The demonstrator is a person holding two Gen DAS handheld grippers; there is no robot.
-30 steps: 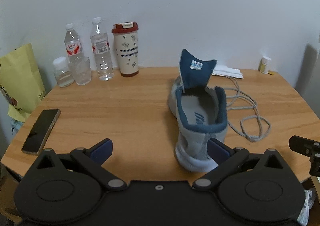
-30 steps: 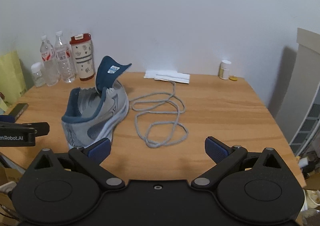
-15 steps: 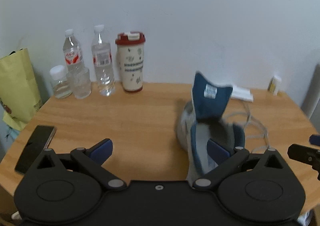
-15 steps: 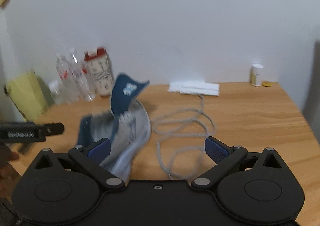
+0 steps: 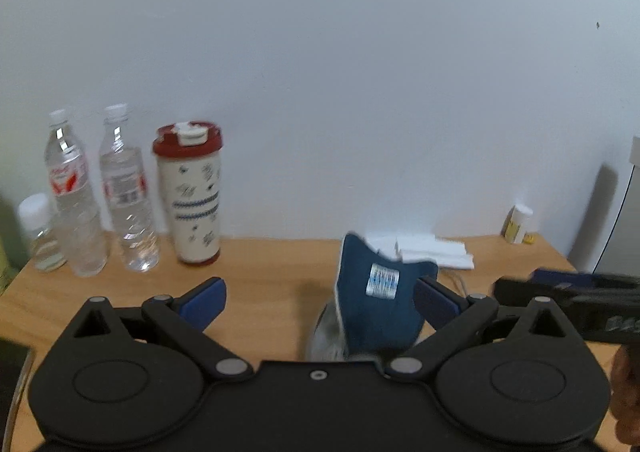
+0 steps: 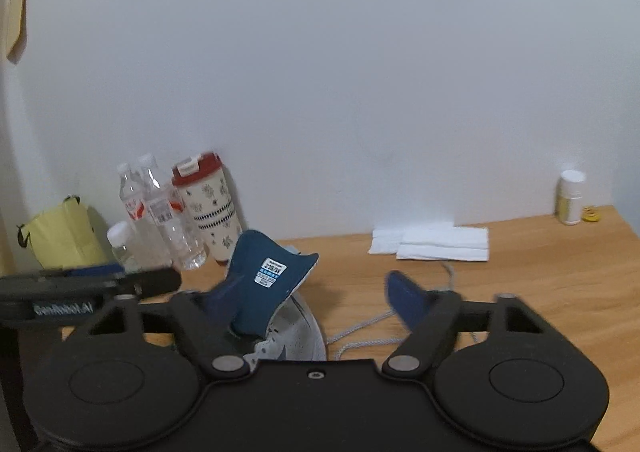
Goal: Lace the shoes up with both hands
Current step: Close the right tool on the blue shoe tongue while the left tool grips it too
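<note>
A grey shoe with a raised blue tongue [image 5: 380,304] stands on the wooden table, close in front of both grippers; it also shows in the right wrist view [image 6: 268,284]. A loose grey lace [image 6: 360,332] lies on the table to the right of the shoe. My left gripper [image 5: 320,296] is open and empty, with the tongue near its right finger. My right gripper [image 6: 308,304] is open and empty, with the tongue just inside its left finger. Each gripper shows at the edge of the other's view.
Two water bottles [image 5: 128,196], a small jar [image 5: 38,232] and a red-lidded tumbler [image 5: 192,192] stand at the back left. White folded paper [image 6: 432,244] and a small pill bottle [image 6: 570,198] lie at the back right. A yellow bag [image 6: 64,236] is at the far left.
Both grippers have moved forward and lower toward the shoe, so its tongue now sits between or near the fingers. Both stayed open. The shoe has not moved.
</note>
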